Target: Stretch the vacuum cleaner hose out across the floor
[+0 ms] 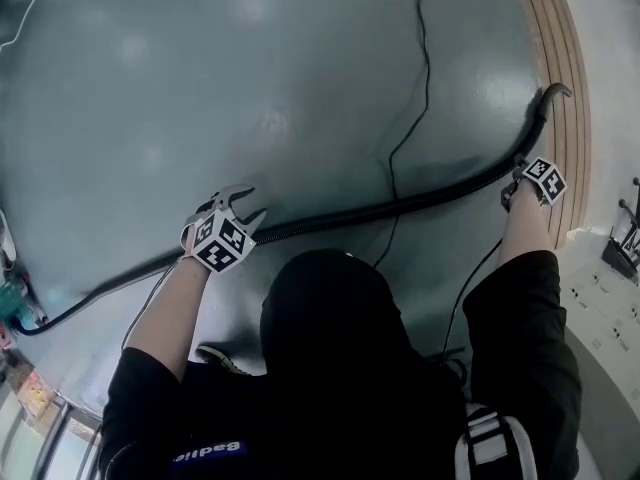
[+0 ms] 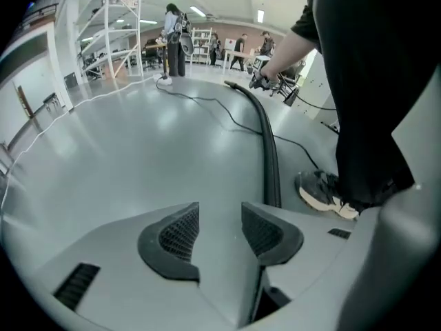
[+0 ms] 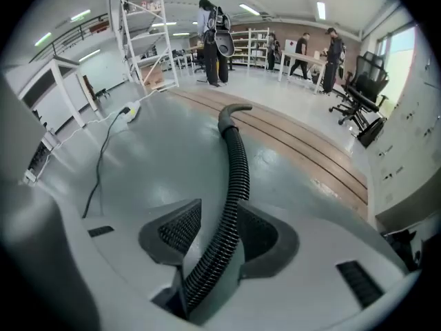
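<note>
Head view, looking steeply down over my shoulders: the black ribbed vacuum cleaner hose (image 1: 400, 208) lies in one long shallow arc across the grey-green floor (image 1: 250, 68). It runs from the lower left edge up to a hooked end beside the wooden strip (image 1: 565, 58) at right. My left gripper (image 1: 243, 206) is held just above the hose on its left stretch. My right gripper (image 1: 518, 176) is at the hose near its far end. A thin black cable (image 1: 425, 68) crosses the floor and passes the hose between my two arms.

Left gripper view: the dark ribbed pads (image 2: 180, 232) stand apart with only bare floor between them. They hold nothing. The hose lies just past the right-hand pad and stretches away toward my other arm. My shoe (image 2: 320, 192) is planted beside it.

Right gripper view: the hose runs up between the jaws and on along the floor to its curved tip. It lies against the right-hand pad (image 3: 260, 236), and a sliver of floor shows between it and the left-hand pad, so the jaws are around the hose and not clamped on it.

Several people (image 3: 215, 40) and white shelving racks (image 3: 141, 33) are well apart at the far end of the room.
</note>
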A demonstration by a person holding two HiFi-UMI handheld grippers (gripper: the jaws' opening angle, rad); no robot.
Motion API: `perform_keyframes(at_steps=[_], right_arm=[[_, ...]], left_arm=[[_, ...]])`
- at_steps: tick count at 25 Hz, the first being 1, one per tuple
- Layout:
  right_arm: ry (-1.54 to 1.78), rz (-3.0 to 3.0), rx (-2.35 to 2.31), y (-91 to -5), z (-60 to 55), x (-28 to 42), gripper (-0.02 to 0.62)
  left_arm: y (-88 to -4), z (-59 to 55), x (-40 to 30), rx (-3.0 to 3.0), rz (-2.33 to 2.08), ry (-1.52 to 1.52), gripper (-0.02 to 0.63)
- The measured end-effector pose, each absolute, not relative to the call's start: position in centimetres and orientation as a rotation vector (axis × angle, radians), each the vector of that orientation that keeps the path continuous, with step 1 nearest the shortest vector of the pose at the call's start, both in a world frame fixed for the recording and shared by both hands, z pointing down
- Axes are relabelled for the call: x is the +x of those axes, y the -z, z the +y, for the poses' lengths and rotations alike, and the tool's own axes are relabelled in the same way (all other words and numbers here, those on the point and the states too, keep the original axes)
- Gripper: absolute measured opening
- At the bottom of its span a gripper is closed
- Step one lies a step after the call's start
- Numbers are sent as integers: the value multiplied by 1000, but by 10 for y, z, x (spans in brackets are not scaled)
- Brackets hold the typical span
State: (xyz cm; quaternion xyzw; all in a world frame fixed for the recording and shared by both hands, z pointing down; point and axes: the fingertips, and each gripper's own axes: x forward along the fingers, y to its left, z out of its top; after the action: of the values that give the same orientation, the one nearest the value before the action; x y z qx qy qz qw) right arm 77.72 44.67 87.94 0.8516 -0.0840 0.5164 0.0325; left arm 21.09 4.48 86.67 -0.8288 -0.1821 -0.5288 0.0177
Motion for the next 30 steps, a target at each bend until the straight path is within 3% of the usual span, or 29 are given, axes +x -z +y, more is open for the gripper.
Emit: perform_keyframes(at_steps=[5,10,16,22,30], right_arm=[[-1467,-506,2600,-841,367,753,147],[-1336,-887,2598,-806,218,678,147],[-1353,-1149,2552,-780,106,551,147],[-1272,-1398,2444,-740,7,477,147],[-1009,-1763,2516,-575,-162,408,147]], left_arm=[[-825,37,239,-2860,-496,1484,190],[-784,16,228,-2993,-377,1275,190],[-737,-6,189,-3035,-339,1104,190],[-692,-64,142,-3180,-150,933,189],[-567,-155,55,-3141,38,849,187]])
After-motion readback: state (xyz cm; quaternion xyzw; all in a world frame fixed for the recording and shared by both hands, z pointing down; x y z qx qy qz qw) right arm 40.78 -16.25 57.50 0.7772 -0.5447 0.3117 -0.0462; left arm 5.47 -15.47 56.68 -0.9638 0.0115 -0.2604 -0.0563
